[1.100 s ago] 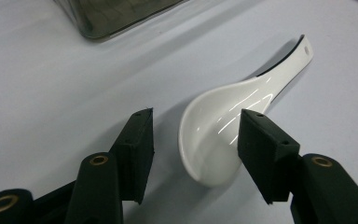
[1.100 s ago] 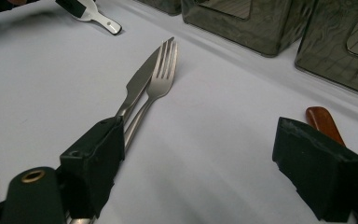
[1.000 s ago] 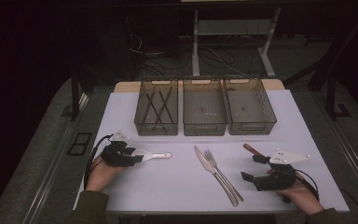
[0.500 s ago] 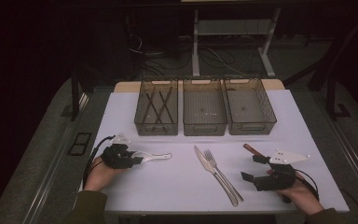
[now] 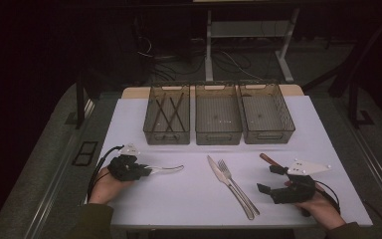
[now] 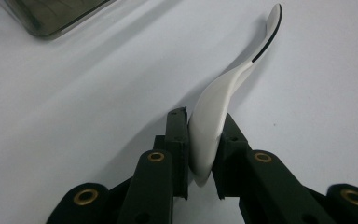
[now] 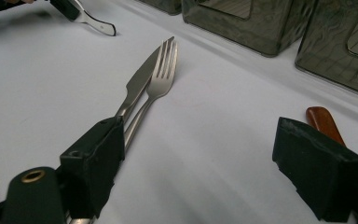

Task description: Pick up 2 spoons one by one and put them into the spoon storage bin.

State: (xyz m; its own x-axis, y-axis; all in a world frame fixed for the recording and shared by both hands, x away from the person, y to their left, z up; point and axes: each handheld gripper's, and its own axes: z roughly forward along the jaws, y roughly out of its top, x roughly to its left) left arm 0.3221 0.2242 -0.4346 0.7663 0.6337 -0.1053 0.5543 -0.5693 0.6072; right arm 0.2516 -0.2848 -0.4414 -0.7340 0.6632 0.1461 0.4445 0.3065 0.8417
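**Left hand-held gripper clamps the spoon; right one waits open**

At the far left of the white surface, the left hand-held gripper lies low, held by a hand whose sleeve comes in from the near edge. Its jaws have just been closing, and the left gripper view shows both pads pressed against the handle end of a white spoon, which stands on edge between them. The rest of the spoon curves away from the jaws, its far tip pointing toward the middle of the surface and lying on it.

Behind, along the far side, three dark see-through bins stand in a row, touching side by side. The left bin holds several thin dark sticks lying crossed; the middle bin and the right bin look bare inside.

In the middle of the near half, a knife and a fork lie side by side and touching, both slanting toward the near right.

Further right, the right hand-held gripper rests in the other hand, its jaws spread wide with nothing between them. Just beyond its far jaw lies a reddish-brown handle of some utensil, its remainder hidden behind that jaw.
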